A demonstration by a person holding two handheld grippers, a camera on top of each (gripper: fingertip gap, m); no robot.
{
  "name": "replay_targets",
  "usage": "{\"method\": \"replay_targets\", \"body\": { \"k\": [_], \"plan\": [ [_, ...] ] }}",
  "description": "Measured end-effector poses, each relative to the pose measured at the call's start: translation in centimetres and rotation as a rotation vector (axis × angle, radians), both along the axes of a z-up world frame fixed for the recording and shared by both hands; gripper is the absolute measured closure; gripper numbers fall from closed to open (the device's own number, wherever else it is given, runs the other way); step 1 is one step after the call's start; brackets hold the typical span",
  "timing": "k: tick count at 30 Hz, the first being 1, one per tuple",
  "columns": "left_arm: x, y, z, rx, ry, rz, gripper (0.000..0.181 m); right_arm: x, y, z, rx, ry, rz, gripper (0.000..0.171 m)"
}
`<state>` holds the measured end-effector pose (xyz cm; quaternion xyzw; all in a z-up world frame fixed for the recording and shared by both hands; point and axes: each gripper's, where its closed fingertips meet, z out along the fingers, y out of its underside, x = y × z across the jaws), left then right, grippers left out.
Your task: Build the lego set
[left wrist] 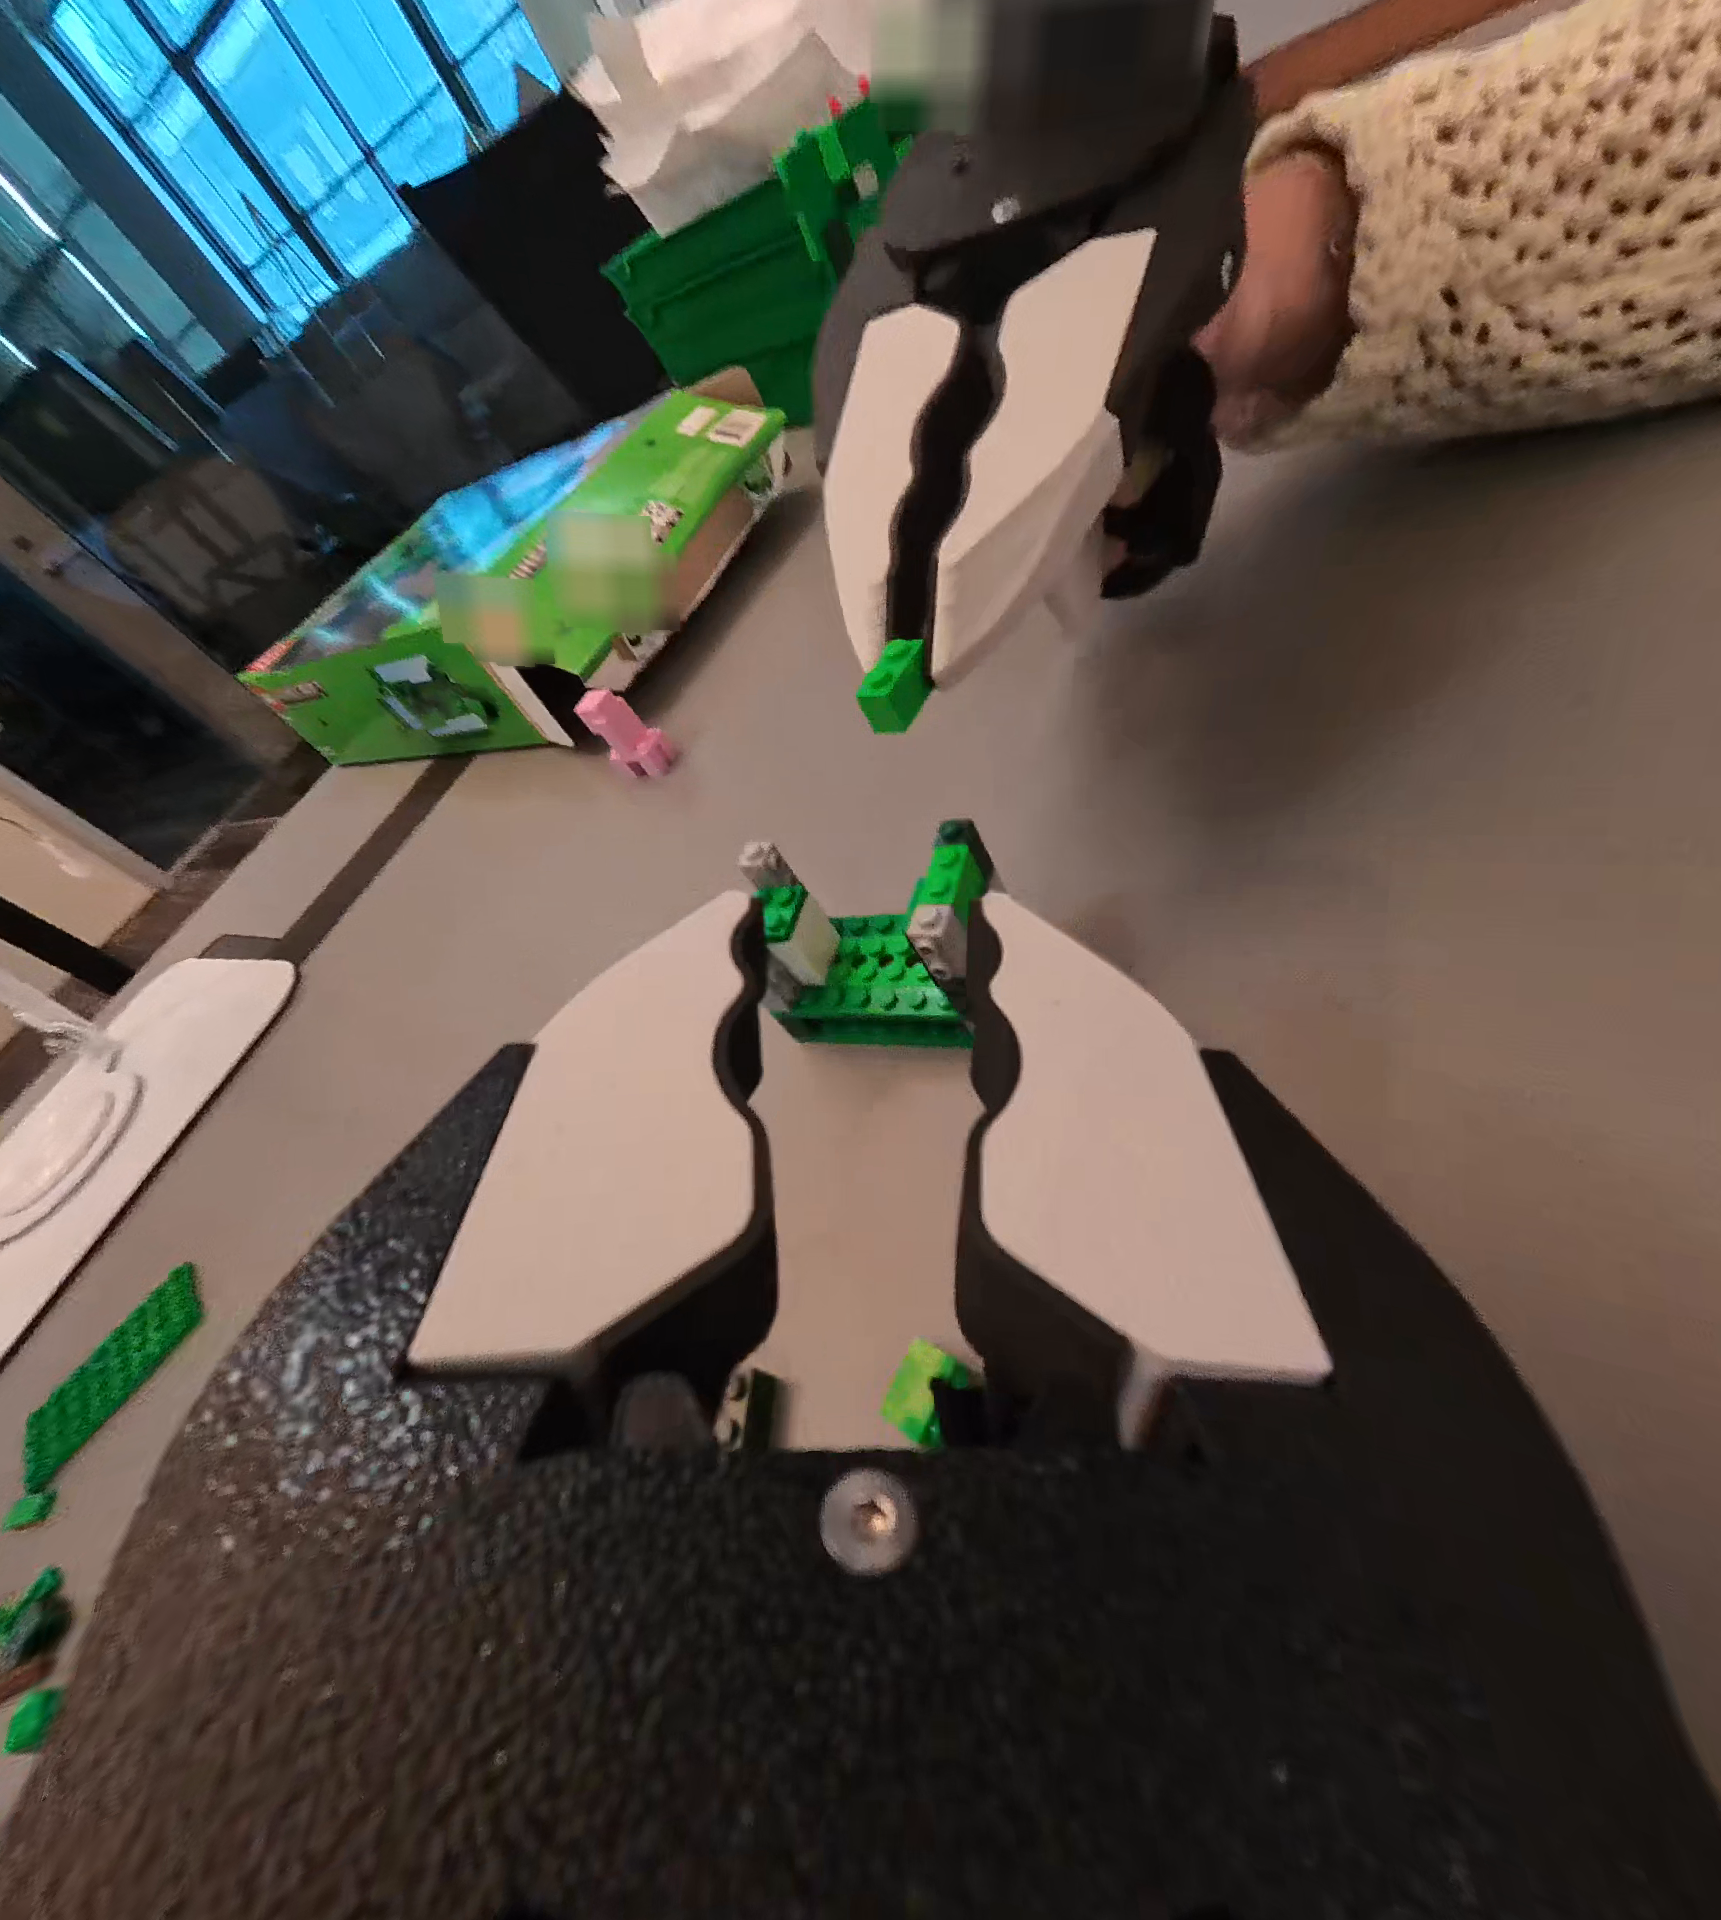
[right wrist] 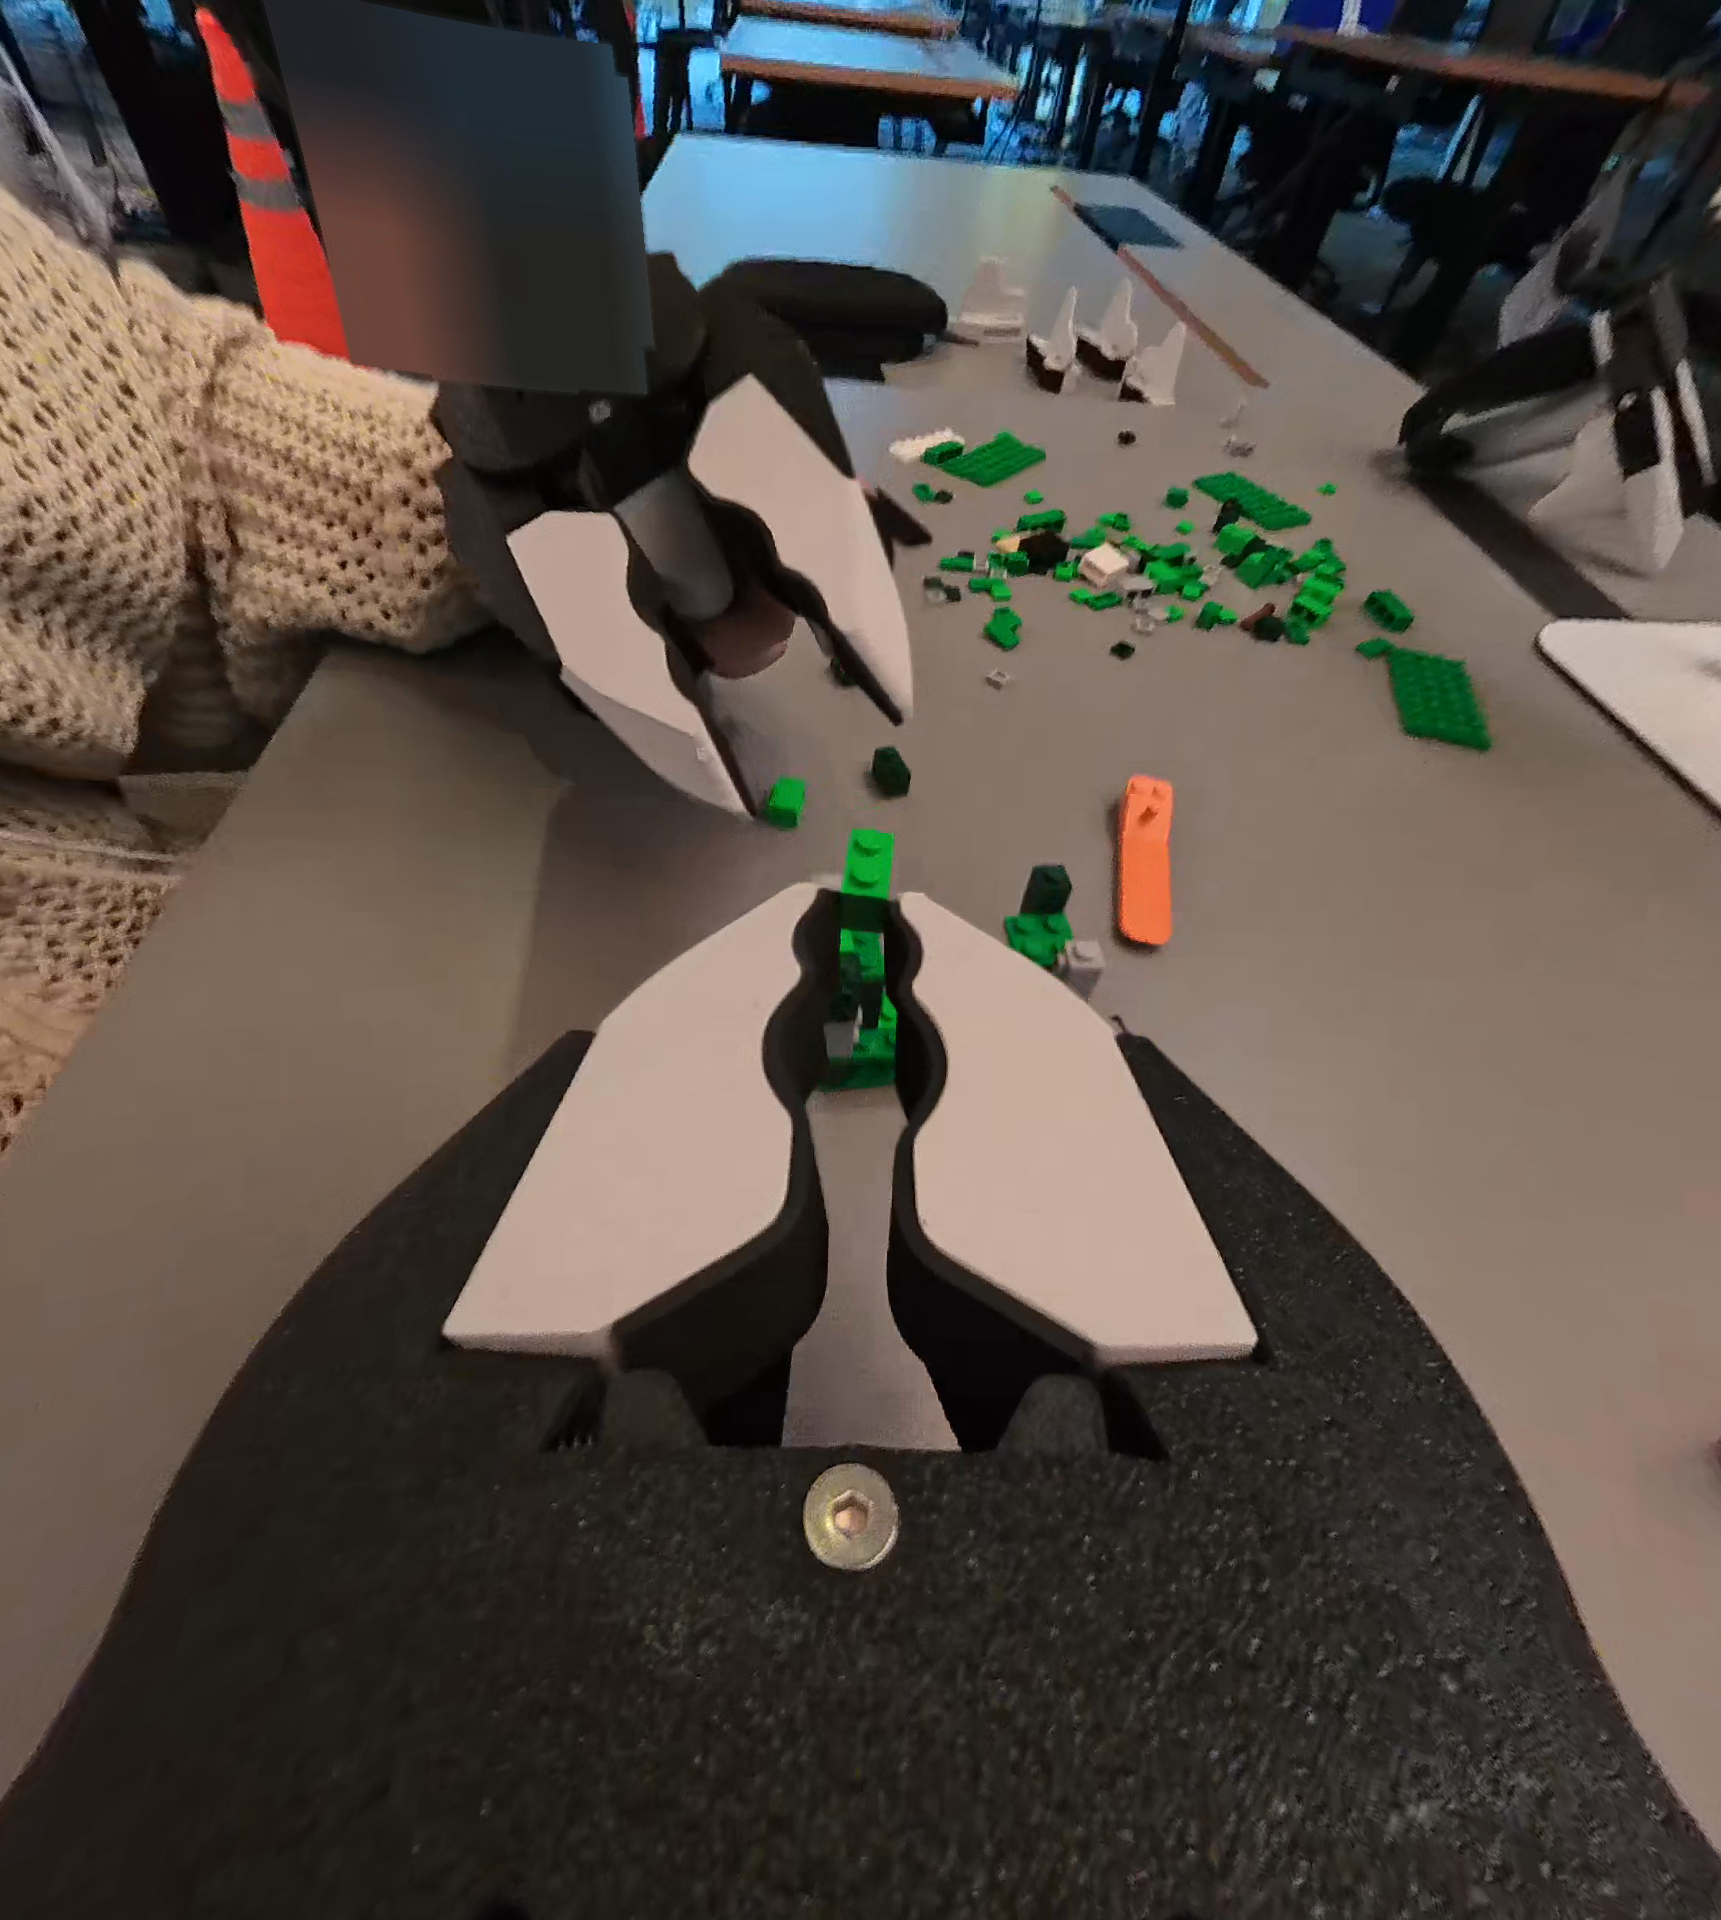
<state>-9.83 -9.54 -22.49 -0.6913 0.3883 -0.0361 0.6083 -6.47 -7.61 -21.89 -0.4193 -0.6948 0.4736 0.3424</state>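
A small green build [left wrist: 871,982] with two upright posts stands on the grey table [left wrist: 1355,935]. It shows between the fingertips of my left gripper [left wrist: 866,914], which is open; I cannot tell if the fingers touch it. My right gripper [left wrist: 903,649] hovers above and beyond the build, shut on a small green brick [left wrist: 892,686]. In the right wrist view the right gripper [right wrist: 861,894] pinches that brick [right wrist: 868,857] at its tips, and the build [right wrist: 1043,925] lies below. The left gripper [right wrist: 830,764] shows open at the upper left.
A pile of loose green pieces [right wrist: 1147,561] and a green plate [right wrist: 1438,696] lie farther along the table. An orange brick separator [right wrist: 1145,873] lies beside the build. The green set box [left wrist: 523,592], a pink figure [left wrist: 627,732] and a white board [left wrist: 87,1132] sit nearby. The tips of one gripper are about 5 cm away from the tips of the other. It is some 12 cm from my left tips to the orange brick separator [right wrist: 1145,873].
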Motion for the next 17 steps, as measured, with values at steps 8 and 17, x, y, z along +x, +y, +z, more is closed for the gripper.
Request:
{"method": "replay_targets", "body": {
  "k": [8,17],
  "plan": [
    [1.5,0.6,-2.2,-0.139,-0.017,-0.055,0.144,-0.3,-0.6,-1.6,0.038,-0.029,0.055,0.164],
    [2.1,1.6,-3.2,-0.199,-0.016,-0.050,0.159,-0.6,-0.7,-2.2,-0.012,-0.037,0.125,0.164]
  ]
}}
